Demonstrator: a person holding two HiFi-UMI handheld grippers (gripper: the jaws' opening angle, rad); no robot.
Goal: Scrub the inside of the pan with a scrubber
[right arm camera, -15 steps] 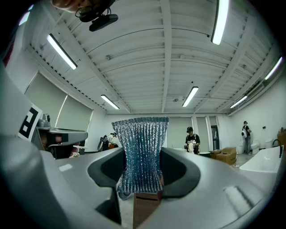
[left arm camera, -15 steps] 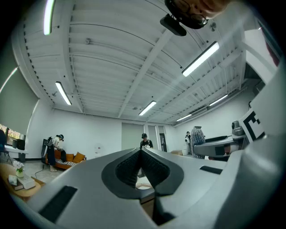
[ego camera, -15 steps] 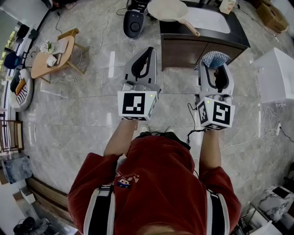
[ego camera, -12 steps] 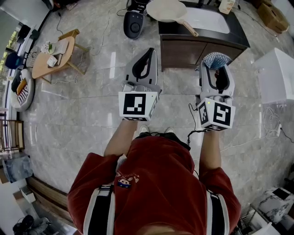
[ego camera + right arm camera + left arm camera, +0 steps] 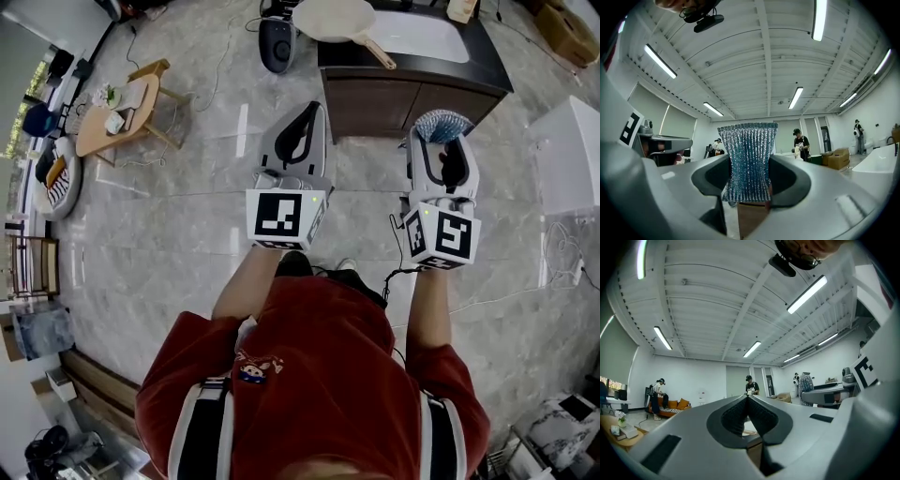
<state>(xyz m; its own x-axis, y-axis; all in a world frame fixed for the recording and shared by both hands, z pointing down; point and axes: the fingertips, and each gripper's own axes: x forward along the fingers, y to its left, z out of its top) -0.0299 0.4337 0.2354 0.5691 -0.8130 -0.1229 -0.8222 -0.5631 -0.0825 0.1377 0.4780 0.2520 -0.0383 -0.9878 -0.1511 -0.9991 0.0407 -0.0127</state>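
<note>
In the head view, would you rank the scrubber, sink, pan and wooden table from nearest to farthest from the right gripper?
1. Scrubber, in the jaws of the right gripper.
2. Sink, ahead in the counter.
3. Pan, ahead-left on the counter.
4. Wooden table, far left.

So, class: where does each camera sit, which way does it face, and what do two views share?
Head view: on the person's head, facing steeply down; shows red shirt, forearms, left tongs, right tongs, pan ahead.
Left gripper view: on left tongs, looking along shut, empty jaws into the room.
Right gripper view: on right tongs, looking along jaws clamped on the scrubber.
Shared: head and right gripper views both show the scrubber.
</note>
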